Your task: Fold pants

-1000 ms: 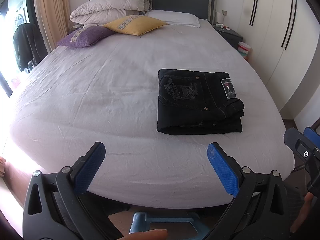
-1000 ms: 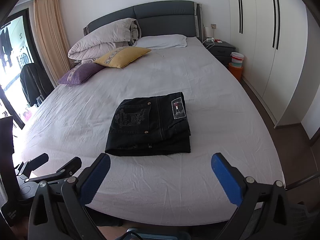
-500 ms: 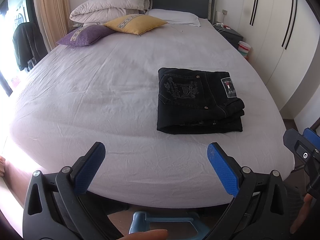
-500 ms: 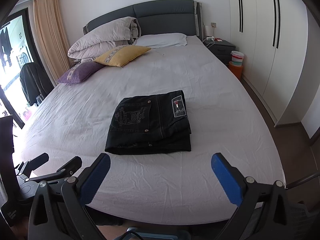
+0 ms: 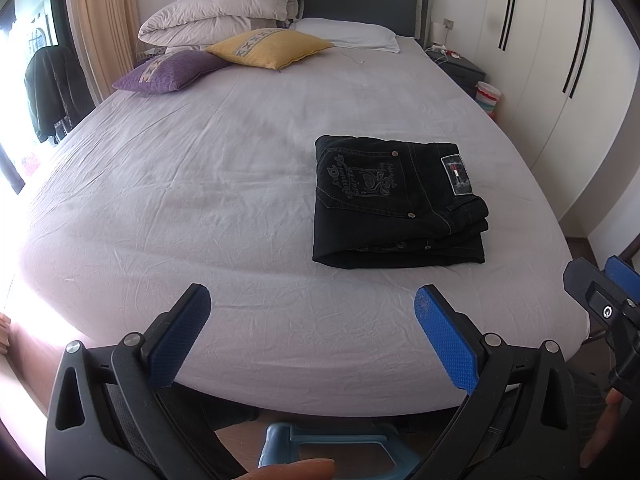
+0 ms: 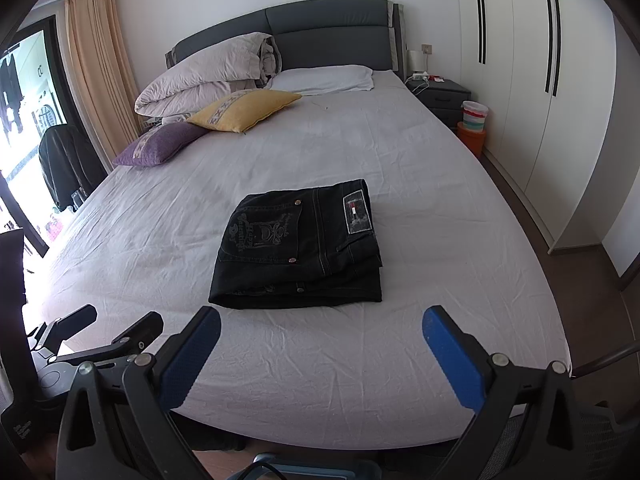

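Left gripper: jaws wide, empty, held off the foot of the bed. Right gripper: jaws wide, empty, likewise clear of the mattress. Pants: black, folded into a compact stack, lying flat on the sheet, well apart from both grippers. Change over the last second: none beyond slight camera drift; pants unmoved. Judgement: folding looks finished

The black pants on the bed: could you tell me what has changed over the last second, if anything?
Nothing has visibly changed. The folded black pants lie in the same place on the bed, and the left gripper and right gripper stay open and empty, held back at the foot of the bed, apart from the pants.
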